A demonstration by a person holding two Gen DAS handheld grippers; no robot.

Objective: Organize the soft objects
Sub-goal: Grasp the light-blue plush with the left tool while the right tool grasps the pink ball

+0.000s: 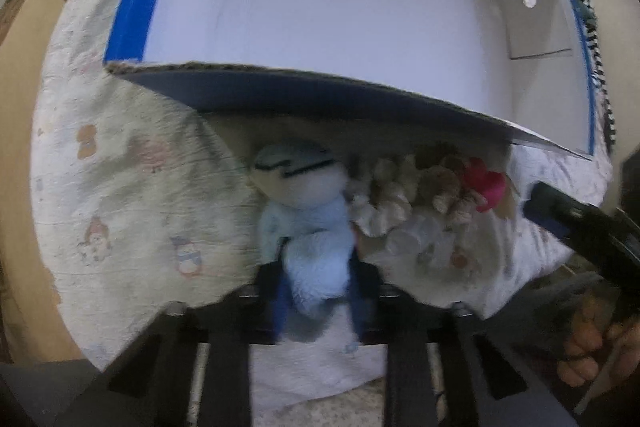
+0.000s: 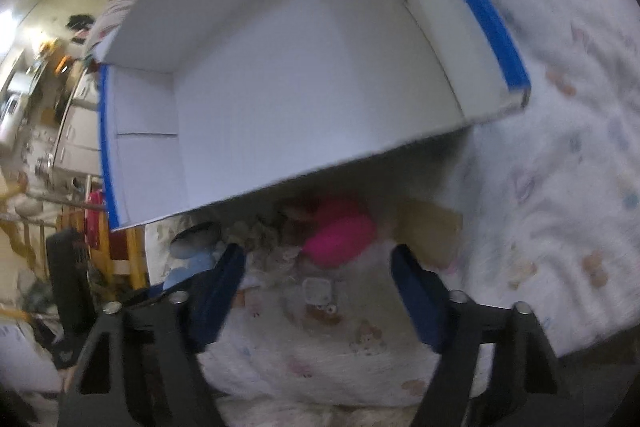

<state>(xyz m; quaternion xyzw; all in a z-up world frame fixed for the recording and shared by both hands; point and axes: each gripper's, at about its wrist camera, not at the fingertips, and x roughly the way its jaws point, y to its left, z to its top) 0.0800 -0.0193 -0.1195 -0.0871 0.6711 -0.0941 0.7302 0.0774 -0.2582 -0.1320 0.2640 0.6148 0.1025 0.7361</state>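
Gripping fluffy pale-blue plush doll (image 1: 316,259), left claw (image 1: 318,301) closed; right claw (image 2: 318,291) spread open, holding nothing.

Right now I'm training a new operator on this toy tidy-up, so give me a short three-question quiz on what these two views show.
1. True or false: the left gripper is shut on the blue plush toy.
2. Is the right gripper open or shut?
3. Which lies inside the white box? A) pink plush B) blue plush toy C) nothing visible

Key: 1 true; 2 open, holding nothing; 3 C, both toys lie on the blanket in front of the box.
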